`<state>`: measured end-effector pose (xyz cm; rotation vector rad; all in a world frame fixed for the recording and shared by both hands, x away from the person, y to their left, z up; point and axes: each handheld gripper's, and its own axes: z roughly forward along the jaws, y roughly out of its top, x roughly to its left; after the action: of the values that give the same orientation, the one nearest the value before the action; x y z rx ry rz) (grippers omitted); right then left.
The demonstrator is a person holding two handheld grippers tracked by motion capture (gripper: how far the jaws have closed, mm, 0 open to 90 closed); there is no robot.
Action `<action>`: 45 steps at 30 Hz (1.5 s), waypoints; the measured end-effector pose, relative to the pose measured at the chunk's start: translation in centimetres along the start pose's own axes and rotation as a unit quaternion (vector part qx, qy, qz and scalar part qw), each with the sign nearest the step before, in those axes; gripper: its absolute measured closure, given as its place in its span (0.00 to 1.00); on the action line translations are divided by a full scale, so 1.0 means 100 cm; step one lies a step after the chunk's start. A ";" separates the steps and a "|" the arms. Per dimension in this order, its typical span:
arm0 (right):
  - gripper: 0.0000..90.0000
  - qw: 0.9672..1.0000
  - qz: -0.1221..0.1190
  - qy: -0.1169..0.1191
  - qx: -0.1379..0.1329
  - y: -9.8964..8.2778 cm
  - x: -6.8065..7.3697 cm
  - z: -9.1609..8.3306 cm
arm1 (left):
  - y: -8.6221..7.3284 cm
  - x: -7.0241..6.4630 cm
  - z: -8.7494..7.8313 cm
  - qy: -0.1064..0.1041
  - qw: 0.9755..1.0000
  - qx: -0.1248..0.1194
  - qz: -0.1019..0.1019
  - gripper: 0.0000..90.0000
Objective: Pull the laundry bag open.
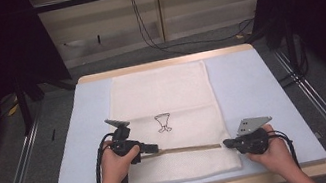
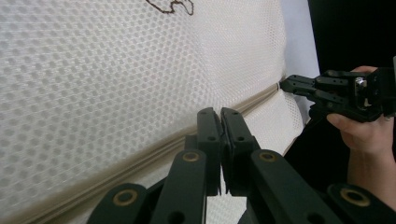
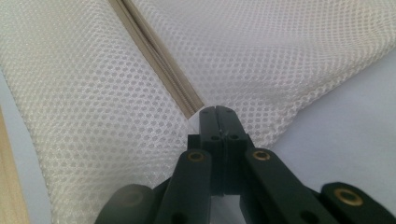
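High view first, from left to right: a person's left hand [image 1: 115,163] holds the left gripper [image 1: 153,149] over the near part of a white mesh laundry bag [image 1: 167,96], which lies flat in the middle of a pale blue mat [image 1: 262,89] on a wooden table [image 1: 166,63]. A small dark drawing [image 1: 163,122] marks the bag's middle. A beige zipper [image 1: 186,149] runs across the bag near its front edge, and the left gripper sits at its left end with the jaws pressed together; in the left gripper view the jaws meet right at the zipper line [image 2: 140,161], apparently pinching something small there, most likely the pull tab, though the pull itself is hidden between them. Farther right, the right gripper [image 1: 226,144], carried by the right hand [image 1: 275,150], has its jaws together on the bag's right edge, where the zipper ends; the right gripper view shows its tips [image 3: 215,112] nipping the mesh just at the zipper's end [image 3: 189,109]. As I read it, the step in hand is working the zipper: the right side anchors the bag while the left is set to slide the pull along the track. The next move calls for a steady pull along the zipper's line, toward the right gripper, keeping the fabric taut so the mesh does not bunch or catch in the teeth.
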<state>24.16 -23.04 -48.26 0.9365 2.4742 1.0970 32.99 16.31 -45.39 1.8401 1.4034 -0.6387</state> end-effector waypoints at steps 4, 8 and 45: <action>1.00 1.000 0.002 0.000 0.000 0.000 0.000 0.000 | 0.000 0.001 -0.004 0.002 1.000 -0.003 0.002 0.97; 1.00 1.000 -0.001 0.001 -0.002 0.000 0.000 0.000 | 0.000 0.003 -0.007 0.001 1.000 -0.006 -0.002 0.97; 1.00 1.000 0.005 0.004 0.000 0.001 -0.001 0.000 | -0.004 0.018 -0.035 -0.002 0.999 -0.030 -0.015 0.97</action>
<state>24.26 -23.03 -48.25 0.9482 2.4782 1.1049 32.94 20.22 -44.70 1.7722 1.4358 -0.6081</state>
